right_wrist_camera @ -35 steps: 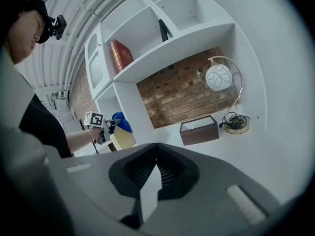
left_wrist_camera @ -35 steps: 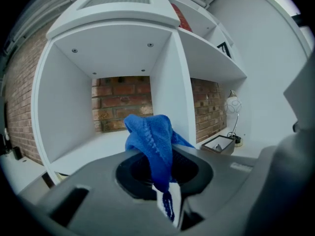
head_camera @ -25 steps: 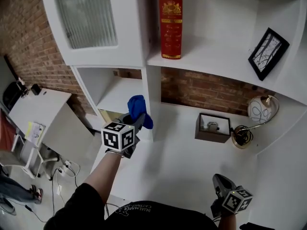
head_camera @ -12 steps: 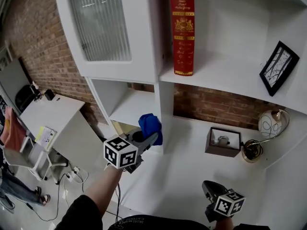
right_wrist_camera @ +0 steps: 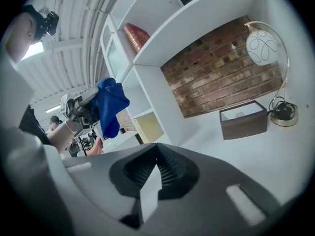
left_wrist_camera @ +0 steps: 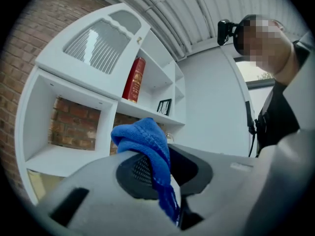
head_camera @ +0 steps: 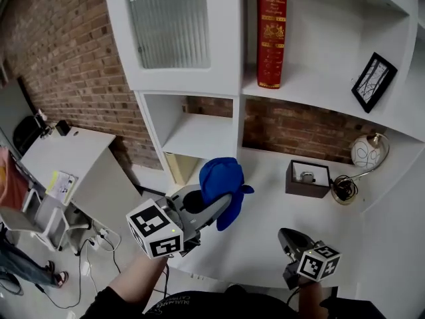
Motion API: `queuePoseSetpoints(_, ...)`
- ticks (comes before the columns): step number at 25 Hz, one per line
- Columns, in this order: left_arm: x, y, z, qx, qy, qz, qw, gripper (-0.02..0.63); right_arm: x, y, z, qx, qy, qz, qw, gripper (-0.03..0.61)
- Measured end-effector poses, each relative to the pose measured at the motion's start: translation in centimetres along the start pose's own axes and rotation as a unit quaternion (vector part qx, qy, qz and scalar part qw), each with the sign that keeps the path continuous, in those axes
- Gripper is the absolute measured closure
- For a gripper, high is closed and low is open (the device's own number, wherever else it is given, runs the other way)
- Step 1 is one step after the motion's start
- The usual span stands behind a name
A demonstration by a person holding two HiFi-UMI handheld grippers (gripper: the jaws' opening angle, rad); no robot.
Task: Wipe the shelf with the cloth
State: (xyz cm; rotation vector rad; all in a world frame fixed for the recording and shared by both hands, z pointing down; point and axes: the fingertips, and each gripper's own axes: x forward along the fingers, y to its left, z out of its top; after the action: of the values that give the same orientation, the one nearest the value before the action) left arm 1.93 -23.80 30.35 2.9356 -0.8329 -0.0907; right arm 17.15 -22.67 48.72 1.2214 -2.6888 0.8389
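Left tongs [head_camera: 214, 209] clamp the blue cloth [head_camera: 223, 178] (bunched, one tail hanging), held in the air before the white shelf [head_camera: 199, 135]. Right tongs [head_camera: 290, 238], pressed together and empty, sit low over the surface [head_camera: 265, 201].

From the head, steeply down onto the shelf [head_camera: 199, 135]; from each gripper view, low and close, upward at it (book [head_camera: 271, 32] shared by all 3).

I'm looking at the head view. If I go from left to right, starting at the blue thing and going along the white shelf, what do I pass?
blue cloth → brown box → lamp
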Motion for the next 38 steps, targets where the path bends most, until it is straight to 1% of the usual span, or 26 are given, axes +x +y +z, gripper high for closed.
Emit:
queuePoseSetpoints(3,-4.2,-2.1,0.0,-0.005,0.001,0.015,0.9999,0.561,-0.3,3.8,-0.9,-0.007,-0.008,0.012,1.000,0.571)
queuePoseSetpoints(8,-12.2,-5.2,-0.7,0.002,0.004,0.045,0.9990,0.560,-1.7,10.5,-1.9,-0.034,-0.030,0.007,0.999,0.571)
queuePoseSetpoints(10,-15.3,-6.6,-1.1,-0.004,0.003,0.050,0.9987,0.560,-2.3,13.3,-2.3,-0.051,-0.038,0.005,0.998,0.571)
queuePoseSetpoints(14,-20.8,-9.5,-1.4,-0.050,-0.021,0.045,0.9975,0.560,-3.7,18.2,-3.8,-0.066,-0.054,-0.001,0.996,0.571)
queuePoseSetpoints(15,-21.8,-10.1,-1.2,-0.055,-0.026,0.042,0.9973,0.560,-4.2,19.3,-4.1,-0.069,-0.058,-0.004,0.996,0.571)
queuePoseSetpoints(19,-25.2,-12.3,-1.2,-0.038,-0.028,0.039,0.9981,0.560,-5.7,23.2,-5.1,-0.075,-0.075,-0.001,0.994,0.571)
queuePoseSetpoints(21,-26.5,-13.0,-1.6,-0.043,-0.029,0.040,0.9979,0.560,-6.4,24.9,-6.0,-0.077,-0.077,0.002,0.994,0.571)
queuePoseSetpoints(24,-27.4,-14.0,-2.5,-0.058,-0.027,0.037,0.9973,0.561,-7.9,26.4,-7.1,-0.084,-0.071,-0.007,0.994,0.571)
queuePoseSetpoints(28,-27.2,-15.4,-3.3,-0.037,-0.016,0.035,0.9986,0.560,-9.7,26.6,-7.8,-0.092,-0.069,-0.029,0.993,0.571)
queuePoseSetpoints(30,-26.8,-16.2,-4.0,-0.035,-0.011,0.032,0.9988,0.561,-10.7,26.2,-8.3,-0.088,-0.067,-0.036,0.993,0.571)
queuePoseSetpoints(34,-26.0,-18.0,-4.4,-0.057,-0.013,0.011,0.9982,0.560,-12.5,25.5,-8.6,-0.084,-0.069,-0.042,0.993,0.571)
queuePoseSetpoints(38,-25.4,-19.9,-4.2,-0.075,-0.029,-0.006,0.9968,0.560,-13.7,25.3,-8.0,-0.089,-0.078,-0.030,0.993,0.569)
